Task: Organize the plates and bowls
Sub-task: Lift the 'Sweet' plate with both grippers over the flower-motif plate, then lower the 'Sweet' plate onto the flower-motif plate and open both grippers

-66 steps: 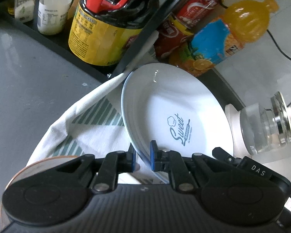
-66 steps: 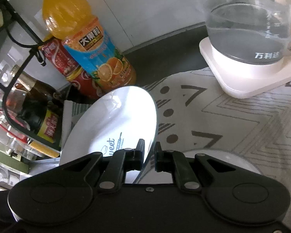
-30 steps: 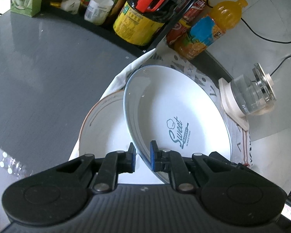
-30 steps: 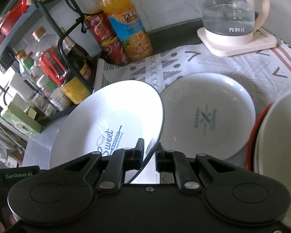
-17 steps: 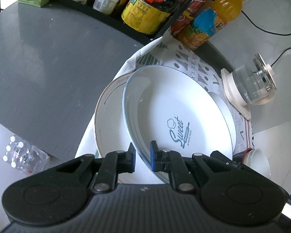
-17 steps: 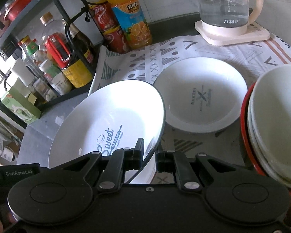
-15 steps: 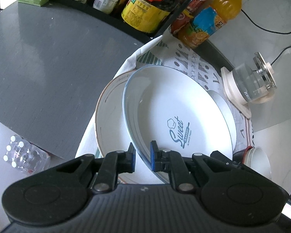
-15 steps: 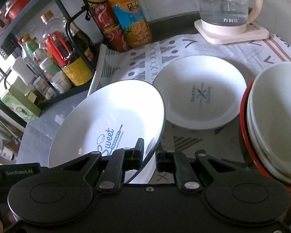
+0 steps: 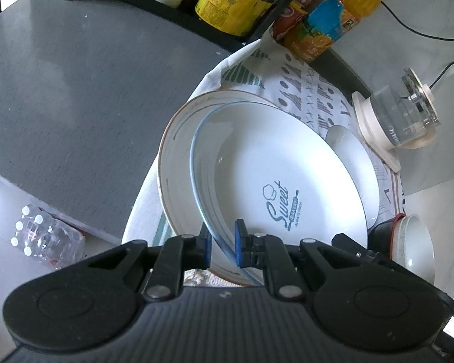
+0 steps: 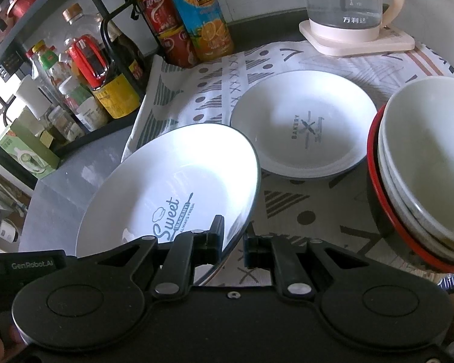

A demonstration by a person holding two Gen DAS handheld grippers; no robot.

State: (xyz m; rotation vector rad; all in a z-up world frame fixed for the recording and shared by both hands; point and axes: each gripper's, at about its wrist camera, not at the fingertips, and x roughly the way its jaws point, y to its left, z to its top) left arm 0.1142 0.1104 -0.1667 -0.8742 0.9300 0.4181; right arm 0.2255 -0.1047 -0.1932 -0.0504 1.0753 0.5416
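Observation:
Both grippers hold one white "Sweet Bakery" plate [image 9: 272, 163] by its rim, tilted above the cloth. My left gripper [image 9: 222, 242] is shut on its near edge. My right gripper [image 10: 231, 242] is shut on the opposite edge of the same plate [image 10: 166, 187]. Under it lies a larger brown-rimmed plate [image 9: 174, 139]. A white "Bakery" bowl-plate [image 10: 302, 127] sits on the patterned cloth [image 10: 215, 72]. A stack of white bowls in a red-rimmed bowl [image 10: 423, 166] stands at the right.
A glass kettle on a cream base [image 10: 348, 9] stands at the back right. An orange juice bottle [image 10: 202, 21], red cans [image 10: 166, 27] and a black rack of sauce bottles [image 10: 84, 69] line the back left. Grey tabletop [image 9: 75, 90] spreads left of the cloth.
Both grippers have pulled back and up with the Sweet plate, so more of the table shows: the brown-rimmed plate beneath, the Bakery plate and the bowl stack came into view.

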